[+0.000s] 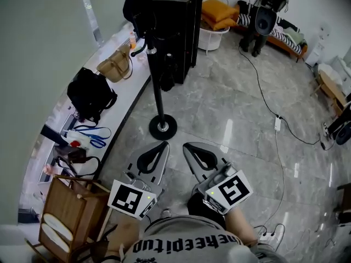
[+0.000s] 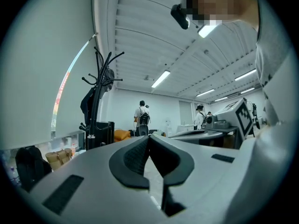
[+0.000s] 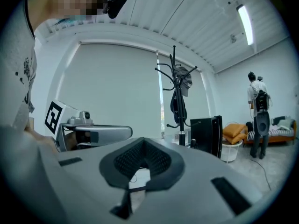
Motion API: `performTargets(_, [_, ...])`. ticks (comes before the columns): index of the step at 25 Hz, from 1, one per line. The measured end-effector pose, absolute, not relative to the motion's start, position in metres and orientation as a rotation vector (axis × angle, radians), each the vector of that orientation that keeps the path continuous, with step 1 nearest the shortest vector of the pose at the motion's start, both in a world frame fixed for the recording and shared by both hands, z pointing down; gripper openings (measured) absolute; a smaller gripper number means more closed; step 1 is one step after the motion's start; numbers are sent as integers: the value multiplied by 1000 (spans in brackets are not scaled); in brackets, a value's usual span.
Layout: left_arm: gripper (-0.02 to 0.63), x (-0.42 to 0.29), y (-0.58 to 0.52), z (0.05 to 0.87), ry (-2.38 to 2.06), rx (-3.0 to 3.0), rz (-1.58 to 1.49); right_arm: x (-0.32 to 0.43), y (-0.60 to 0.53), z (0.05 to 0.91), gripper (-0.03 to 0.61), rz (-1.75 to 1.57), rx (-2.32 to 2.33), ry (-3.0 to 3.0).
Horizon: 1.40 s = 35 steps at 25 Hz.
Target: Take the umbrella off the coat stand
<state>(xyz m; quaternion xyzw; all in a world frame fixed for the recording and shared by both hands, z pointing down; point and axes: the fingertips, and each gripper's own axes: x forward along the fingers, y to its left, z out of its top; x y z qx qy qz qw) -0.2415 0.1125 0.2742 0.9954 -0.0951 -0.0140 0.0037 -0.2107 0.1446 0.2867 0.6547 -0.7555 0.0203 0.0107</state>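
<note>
Left gripper (image 1: 159, 147), right gripper (image 1: 191, 147) closed, empty; open floor (image 1: 230, 108) ahead to coat stand (image 1: 158, 92), where perhaps the umbrella (image 1: 137, 7) hangs

Grey black-padded left tongs (image 1: 162, 146), matching right tongs (image 1: 187, 146), marker cubes (image 1: 131, 198), lettered shirt (image 1: 186, 241)

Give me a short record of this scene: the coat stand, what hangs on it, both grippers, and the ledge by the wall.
coat stand: black, upright on a round base on the grey floor, next to a black cabinet
umbrella: dark, apparently the bundle hanging from the stand's upper hooks; not yet taken off
left gripper: jaws together, empty, short of the stand's base
right gripper: jaws together, empty, beside the left one
ledge: white, along the wall; holds a black bag and a tan handbag
</note>
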Motion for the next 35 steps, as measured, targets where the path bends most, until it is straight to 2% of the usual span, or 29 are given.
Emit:
performTargets(21, [15,-122,100,270,-529,3102,-50,-86,126,286,11,90,1887,-2526])
performTargets(35, [15,-103,106,274,-649,3090,-10,-59,130,293,11,136,1847,-2619])
